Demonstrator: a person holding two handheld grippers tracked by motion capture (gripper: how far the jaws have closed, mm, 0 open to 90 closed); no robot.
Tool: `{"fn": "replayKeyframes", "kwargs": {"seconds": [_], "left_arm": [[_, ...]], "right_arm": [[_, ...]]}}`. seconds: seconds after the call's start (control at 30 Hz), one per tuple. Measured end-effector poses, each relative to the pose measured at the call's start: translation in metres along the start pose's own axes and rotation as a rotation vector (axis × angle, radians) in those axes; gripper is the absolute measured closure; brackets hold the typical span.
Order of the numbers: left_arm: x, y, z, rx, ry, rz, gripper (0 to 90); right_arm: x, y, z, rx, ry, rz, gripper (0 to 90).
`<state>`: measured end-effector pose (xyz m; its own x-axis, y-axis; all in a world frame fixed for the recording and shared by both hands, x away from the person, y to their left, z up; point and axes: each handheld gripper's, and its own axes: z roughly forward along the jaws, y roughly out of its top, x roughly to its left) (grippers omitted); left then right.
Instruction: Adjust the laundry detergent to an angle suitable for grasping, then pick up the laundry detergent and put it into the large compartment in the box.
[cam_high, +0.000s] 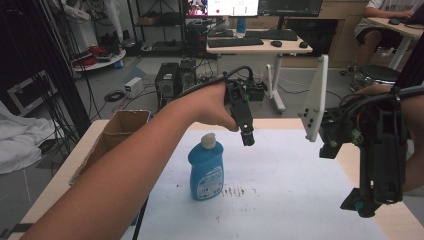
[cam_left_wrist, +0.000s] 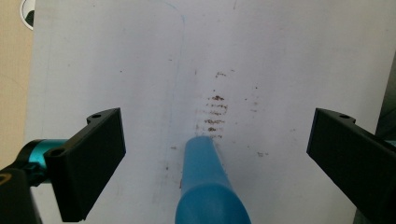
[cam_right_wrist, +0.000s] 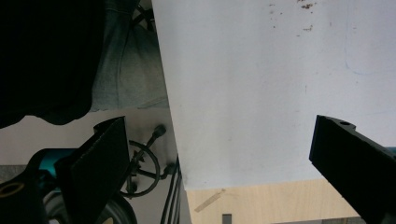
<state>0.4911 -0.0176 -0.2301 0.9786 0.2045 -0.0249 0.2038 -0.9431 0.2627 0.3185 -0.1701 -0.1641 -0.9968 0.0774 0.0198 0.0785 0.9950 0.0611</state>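
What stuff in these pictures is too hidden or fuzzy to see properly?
- Cardboard box, high view: the left forearm covers part of it, and its inside is too dark to see.
- Blue bottle, high view: the label print is too small to read. In the left gripper view the bottom edge cuts off its body.
- Brown marks on the white sheet: what they are can't be told.
- Right gripper, high view: its tips are too dark to tell apart.

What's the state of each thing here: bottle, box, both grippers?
Blue bottle: upright on the white sheet, white cap on, not gripped.
Cardboard box: open at the top, at the table's left edge; contents not visible.
Left gripper: open, above and beyond the bottle, touching nothing.
Right gripper: open, empty, over the table's right side.
White sheet: flat, with brown specks beside the bottle.
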Motion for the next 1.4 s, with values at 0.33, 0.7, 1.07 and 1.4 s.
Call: {"fn": "replayKeyframes", "kwargs": {"seconds": [0.33, 0.7, 1.07, 1.4], "left_arm": [[-0.0009, -0.0027, -0.0001, -0.005, 0.001, -0.006, 4.4], [0.0005, -0.0024, -0.0013, -0.013, -0.001, -0.018, 4.4], [-0.0036, -0.0010, -0.0005, -0.010, 0.000, 0.001, 4.4], [-0.0024, -0.0024, -0.0008, -0.009, 0.002, -0.007, 4.4]], "right_arm": [[-0.0005, 0.0001, -0.0010, -0.007, 0.000, -0.002, 4.4], [-0.0036, -0.0019, -0.0023, -0.015, 0.001, -0.008, 4.4], [0.0001, -0.0009, -0.0004, -0.017, 0.002, -0.005, 4.4], [0.0006, -0.0020, 0.0011, -0.013, 0.004, 0.001, 4.4]]}}
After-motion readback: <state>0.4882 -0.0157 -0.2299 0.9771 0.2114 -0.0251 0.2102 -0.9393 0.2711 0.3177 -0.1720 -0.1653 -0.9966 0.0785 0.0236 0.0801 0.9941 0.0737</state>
